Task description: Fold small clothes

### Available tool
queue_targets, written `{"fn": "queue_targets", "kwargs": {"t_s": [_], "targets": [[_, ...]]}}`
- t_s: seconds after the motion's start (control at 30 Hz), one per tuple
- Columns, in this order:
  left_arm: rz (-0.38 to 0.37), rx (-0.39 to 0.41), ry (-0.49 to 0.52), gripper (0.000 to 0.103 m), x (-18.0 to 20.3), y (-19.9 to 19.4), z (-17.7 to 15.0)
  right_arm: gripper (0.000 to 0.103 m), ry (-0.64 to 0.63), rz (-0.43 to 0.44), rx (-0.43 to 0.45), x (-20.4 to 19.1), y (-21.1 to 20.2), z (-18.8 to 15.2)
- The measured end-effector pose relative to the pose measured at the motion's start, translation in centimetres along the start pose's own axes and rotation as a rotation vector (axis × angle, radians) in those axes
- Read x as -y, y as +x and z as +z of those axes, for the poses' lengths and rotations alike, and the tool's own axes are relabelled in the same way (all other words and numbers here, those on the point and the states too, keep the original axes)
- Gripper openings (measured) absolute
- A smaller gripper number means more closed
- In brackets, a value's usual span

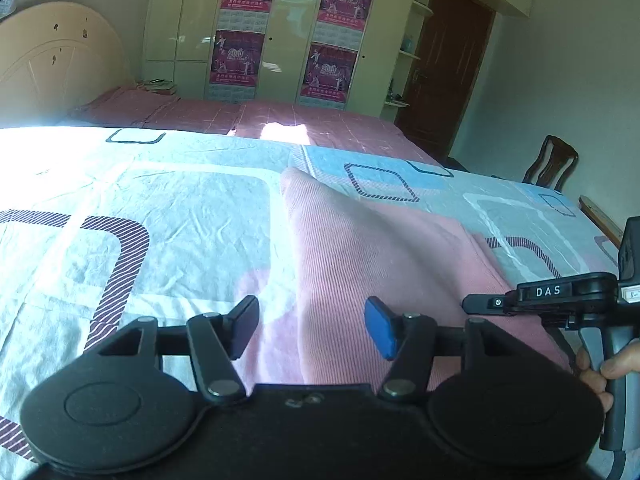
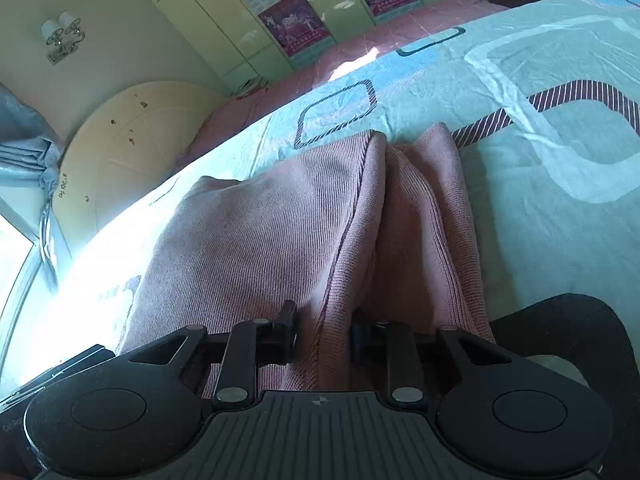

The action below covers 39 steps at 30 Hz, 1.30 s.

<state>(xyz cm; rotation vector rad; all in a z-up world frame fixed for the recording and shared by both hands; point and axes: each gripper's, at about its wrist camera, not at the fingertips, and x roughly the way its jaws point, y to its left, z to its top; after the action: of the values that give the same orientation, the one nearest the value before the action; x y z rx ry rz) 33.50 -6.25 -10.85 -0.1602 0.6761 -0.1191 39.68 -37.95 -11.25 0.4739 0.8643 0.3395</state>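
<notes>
Sweater (image 2: 280, 220), pink and ribbed, is seen lying on the bed (image 1: 160, 200), whose patterned sheet is spread beneath it. Behind the sweater, a wardrobe (image 1: 280, 32) hung with posters is seen, with a headboard (image 1: 52, 64) to its left. The sweater's near edge is gripped by the right gripper (image 2: 324, 334), fingers clenched on bunched folds. Above the sweater's left edge the left gripper (image 1: 312, 326) is held with fingers released, nothing between them.
</notes>
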Motion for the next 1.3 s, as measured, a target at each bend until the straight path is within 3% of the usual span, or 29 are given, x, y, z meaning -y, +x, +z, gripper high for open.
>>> {"fn": "queue_targets", "kwargs": {"t_s": [0.27, 0.33, 0.43, 0.57, 0.67, 0.9, 1.0, 1.1, 1.3], "targets": [[-0.064, 0.035, -0.022, 0.058, 0.4, 1.1, 1.5, 0.009, -0.179, -0.116, 0.140, -2.4, -4.2, 1.1], [-0.082, 0.033, -0.015, 0.058, 1.0, 1.6, 1.4, 0.009, -0.155, -0.130, 0.138, -1.5, -4.9, 0.8], [-0.094, -0.017, -0.009, 0.058, 1.9, 3.4, 0.6, 0.010, -0.075, -0.136, 0.064, 1.0, -3.1, 0.3], [-0.084, -0.023, 0.017, 0.059, 2.3, 4.4, -0.2, 0.010, -0.052, -0.197, 0.103, 1.9, -2.9, 0.1], [-0.075, -0.038, 0.024, 0.061, 2.1, 4.8, -0.4, 0.010, -0.059, -0.202, 0.058, 1.9, -2.8, -0.4], [-0.082, -0.045, 0.033, 0.061, 2.1, 4.8, -0.4, 0.011, -0.025, -0.199, 0.097, 0.9, -7.7, -1.6], [-0.079, -0.043, 0.038, 0.061, 2.2, 4.7, -0.5, 0.016, -0.035, -0.222, 0.056, 0.5, -8.3, -3.3], [-0.077, -0.045, 0.038, 0.061, 2.2, 4.6, -0.5, 0.034, 0.011, -0.206, 0.051, 0.5, -9.2, -4.7], [-0.077, -0.048, 0.041, 0.061, 2.2, 4.6, -0.4, 0.036, -0.062, -0.233, 0.001, -0.8, -8.2, -6.1]]}}
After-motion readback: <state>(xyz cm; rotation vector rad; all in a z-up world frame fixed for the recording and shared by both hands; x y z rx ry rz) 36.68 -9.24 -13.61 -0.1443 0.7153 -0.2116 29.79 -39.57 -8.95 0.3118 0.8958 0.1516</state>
